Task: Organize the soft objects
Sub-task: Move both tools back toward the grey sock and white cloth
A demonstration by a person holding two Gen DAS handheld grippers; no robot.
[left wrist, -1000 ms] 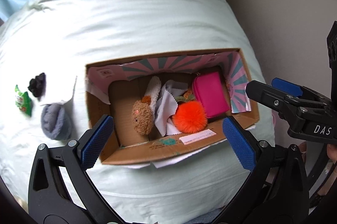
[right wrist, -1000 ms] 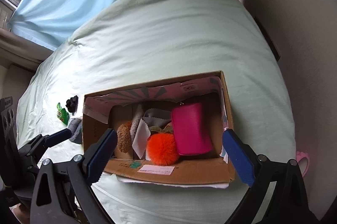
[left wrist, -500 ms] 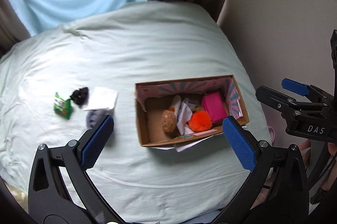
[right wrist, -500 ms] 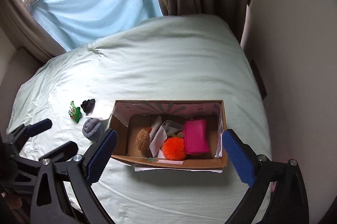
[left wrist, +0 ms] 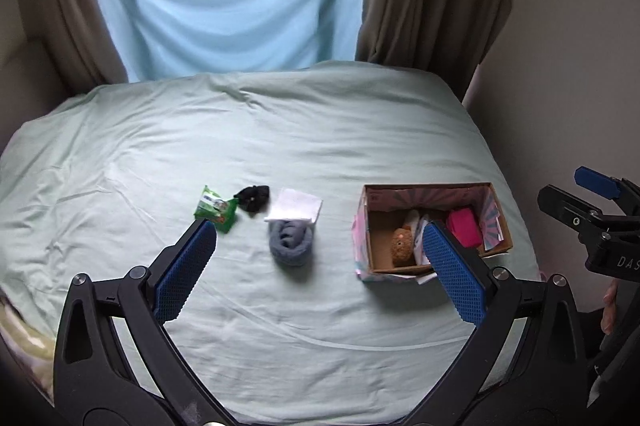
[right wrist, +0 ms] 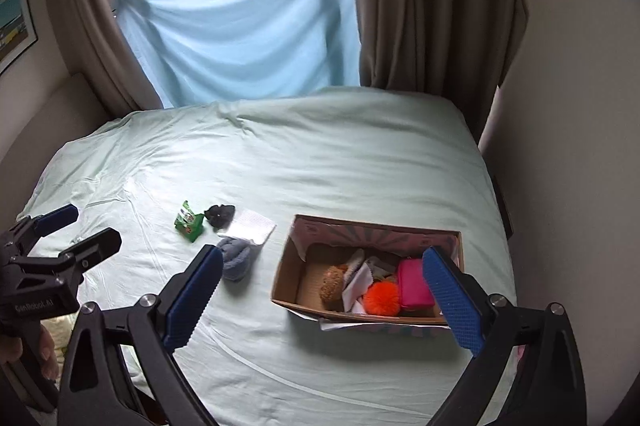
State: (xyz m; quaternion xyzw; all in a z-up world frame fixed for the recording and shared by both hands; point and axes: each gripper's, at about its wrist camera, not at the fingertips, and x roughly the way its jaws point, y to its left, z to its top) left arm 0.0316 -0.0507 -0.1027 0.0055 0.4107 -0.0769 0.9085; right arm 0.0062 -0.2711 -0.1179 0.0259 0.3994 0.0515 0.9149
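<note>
Here, the left gripper and right gripper both gape wide, holding nothing. The box of soft things sits on the bed at three o'clock; the grey sock roll lies centre.

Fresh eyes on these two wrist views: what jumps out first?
The open cardboard box on the right of the pale green bed, with an orange pompom and a pink pouch bright inside it. To its left, loose on the sheet, lie a grey sock roll, a white cloth, a black scrunchie and a green packet. Both the left gripper and right gripper hang open and empty above the bed.
</note>
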